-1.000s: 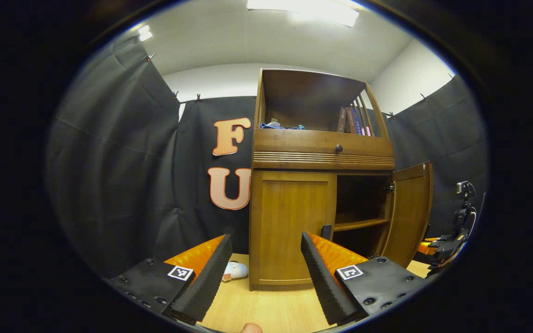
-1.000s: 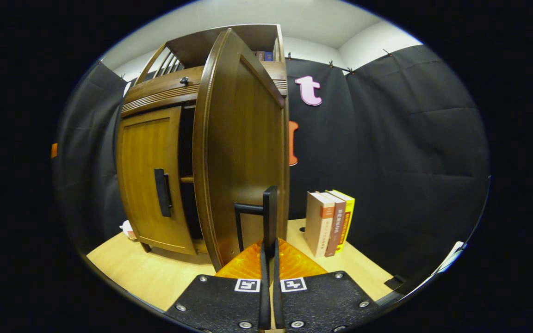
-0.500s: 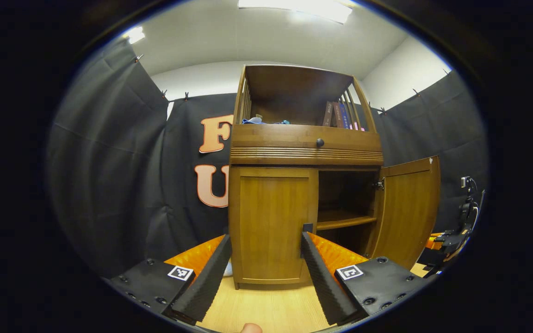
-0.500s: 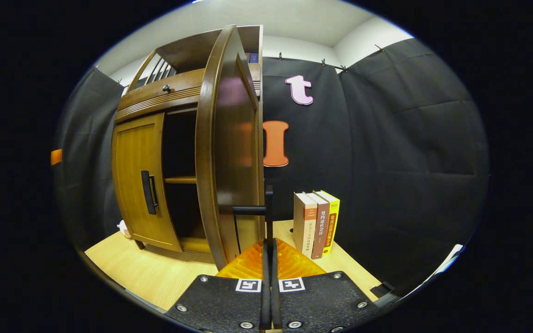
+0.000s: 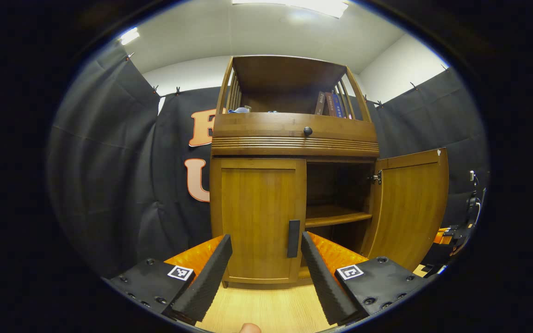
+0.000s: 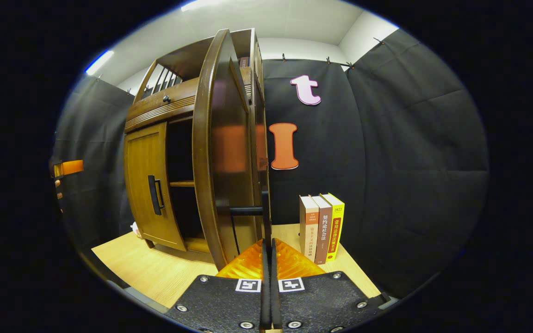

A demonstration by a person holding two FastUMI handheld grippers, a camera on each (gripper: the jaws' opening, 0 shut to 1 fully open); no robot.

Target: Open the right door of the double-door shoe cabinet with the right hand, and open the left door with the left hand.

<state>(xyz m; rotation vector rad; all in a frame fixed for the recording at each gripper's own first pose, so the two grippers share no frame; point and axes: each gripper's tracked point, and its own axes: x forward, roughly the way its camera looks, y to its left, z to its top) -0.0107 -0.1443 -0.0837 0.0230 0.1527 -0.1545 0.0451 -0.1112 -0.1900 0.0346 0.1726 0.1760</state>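
Note:
The wooden shoe cabinet (image 5: 294,134) stands straight ahead in the left gripper view. Its left door (image 5: 257,217) is closed, and the door's black handle (image 5: 294,238) sits just beyond and between the fingertips of my open left gripper (image 5: 265,241), which touches nothing. The right door (image 5: 410,208) stands swung out wide. In the right gripper view this door (image 6: 227,152) shows edge-on, and my right gripper (image 6: 269,245) is shut on its black handle (image 6: 266,215). The left door (image 6: 146,185) appears further left there.
Three upright books (image 6: 322,226) stand on the wooden tabletop (image 6: 155,273) right of the open door. Inside the cabinet is a bare shelf (image 5: 336,215). More books (image 5: 329,104) sit in the top compartment. Black cloth walls close in on both sides.
The left gripper has shifted right and nearer to the cabinet, so the left door's handle now lies between its fingertips. The right gripper has swung the right door wider open.

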